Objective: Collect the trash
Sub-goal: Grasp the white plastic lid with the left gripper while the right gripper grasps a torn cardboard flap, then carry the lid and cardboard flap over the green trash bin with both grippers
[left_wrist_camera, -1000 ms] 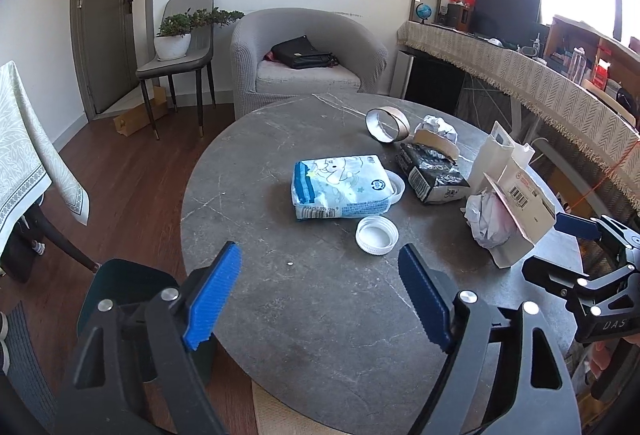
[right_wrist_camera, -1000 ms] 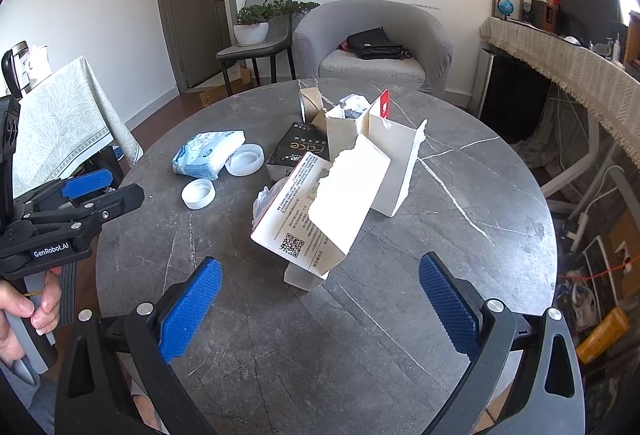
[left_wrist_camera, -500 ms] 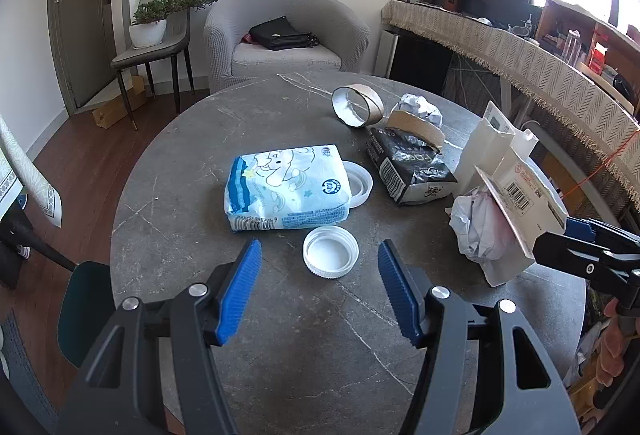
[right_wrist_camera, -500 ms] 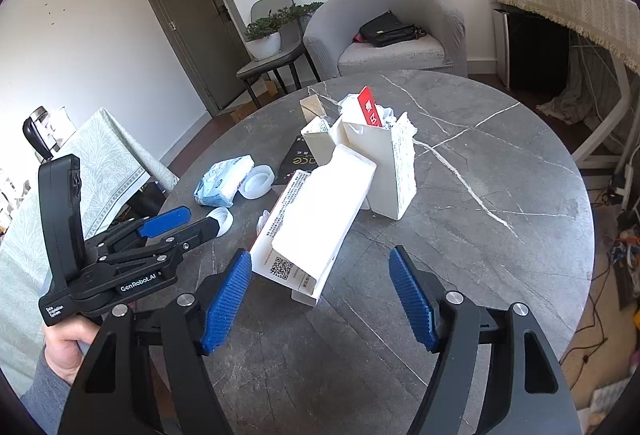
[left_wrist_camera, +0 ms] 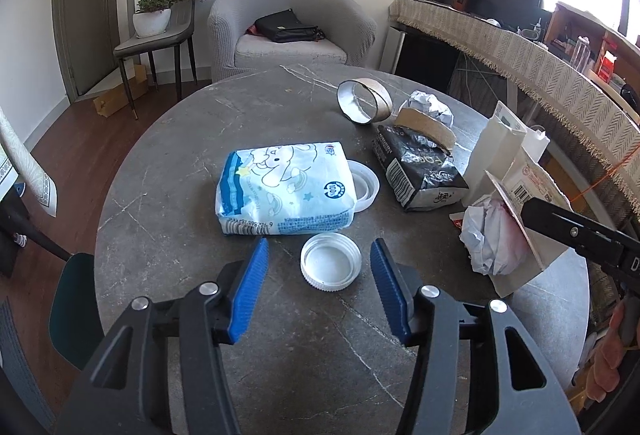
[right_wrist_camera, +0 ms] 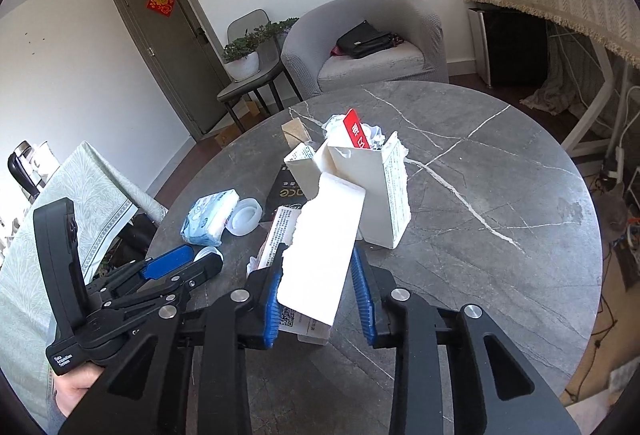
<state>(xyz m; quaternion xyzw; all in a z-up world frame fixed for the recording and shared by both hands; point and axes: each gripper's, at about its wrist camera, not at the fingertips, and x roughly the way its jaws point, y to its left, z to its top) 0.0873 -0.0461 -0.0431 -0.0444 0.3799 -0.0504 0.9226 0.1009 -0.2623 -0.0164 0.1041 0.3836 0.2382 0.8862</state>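
Note:
Trash lies on a round grey table (left_wrist_camera: 280,347). A white jar lid (left_wrist_camera: 331,261) sits between the blue pads of my open left gripper (left_wrist_camera: 316,283), untouched by them. Behind it lie a blue-and-white tissue pack (left_wrist_camera: 285,188), a second white lid (left_wrist_camera: 365,185), a black bag (left_wrist_camera: 420,174) and a tape ring (left_wrist_camera: 364,101). In the right wrist view my right gripper (right_wrist_camera: 318,293) is open with its pads around the torn flap of a white carton (right_wrist_camera: 326,243) stuffed with crumpled paper; the left pad looks in contact with it. A taller white box (right_wrist_camera: 374,195) stands behind.
A grey armchair (left_wrist_camera: 292,31) with a black bag stands beyond the table, and a chair with a potted plant (left_wrist_camera: 154,19) to its left. A cloth-covered counter (left_wrist_camera: 520,59) runs along the right. The left gripper shows in the right wrist view (right_wrist_camera: 176,263).
Both grippers have moved forward and narrowed. The left one now straddles the white lid. The right one has closed in around the white carton's flap.

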